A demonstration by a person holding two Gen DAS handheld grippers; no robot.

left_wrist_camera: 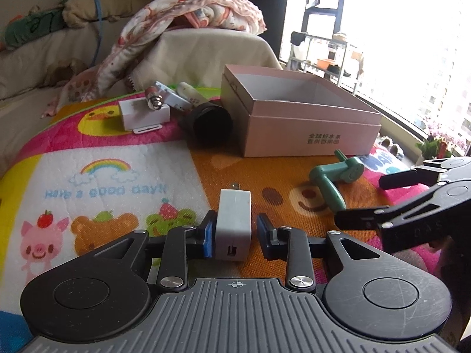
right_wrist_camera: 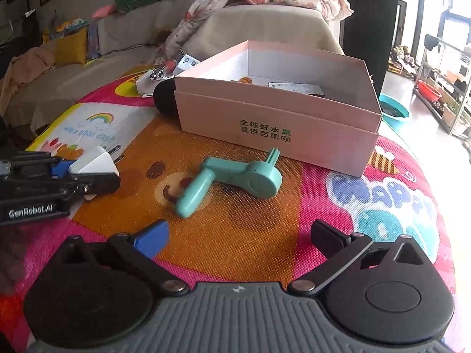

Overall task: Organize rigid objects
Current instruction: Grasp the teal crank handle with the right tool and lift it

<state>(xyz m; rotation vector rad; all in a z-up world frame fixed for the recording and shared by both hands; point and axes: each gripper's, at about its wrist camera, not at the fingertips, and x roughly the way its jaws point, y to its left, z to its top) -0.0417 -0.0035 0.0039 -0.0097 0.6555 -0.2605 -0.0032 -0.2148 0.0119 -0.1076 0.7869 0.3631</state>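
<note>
Surface: a table [right_wrist_camera: 250, 235] under a bright cartoon play mat [left_wrist_camera: 123, 170] printed with rainbow, pig, bear face and "HAPPY" lettering. Room: a beige sofa [left_wrist_camera: 35, 58] runs behind, a floral blanket [left_wrist_camera: 188, 8] heaped over its arm. Bright window [left_wrist_camera: 412, 44] at 2 o'clock in the left wrist view.

Pink cardboard box [right_wrist_camera: 279, 117], lid off, sits at 12 o'clock of the right wrist view, green Chinese print on its front wall. Only the right view looks into it: a flat white device [right_wrist_camera: 295, 88] and a small orange item [right_wrist_camera: 245, 80] lie on the bottom. The left view sees just the box walls.

Black cylinder [left_wrist_camera: 210, 122] lies touching the box's left wall, beside a small white box [left_wrist_camera: 144, 114] with a chrome-tipped item [left_wrist_camera: 154, 100] on top. The left view shows these plainly; the right view shows them half hidden behind the box.

Teal crank handle [right_wrist_camera: 232, 179] lies on the orange bear face, just in front of the box, apart from both claws.

White plug adapter [left_wrist_camera: 234, 226], prongs pointing to 12 o'clock, sits between the left claw [left_wrist_camera: 234, 235] pads. Left pad touches; a thin gap shows at the right pad. Whether it is lifted off the mat: cannot tell.

Right claw [right_wrist_camera: 238, 238]: spread wide, nothing in it, facing the crank handle.
</note>
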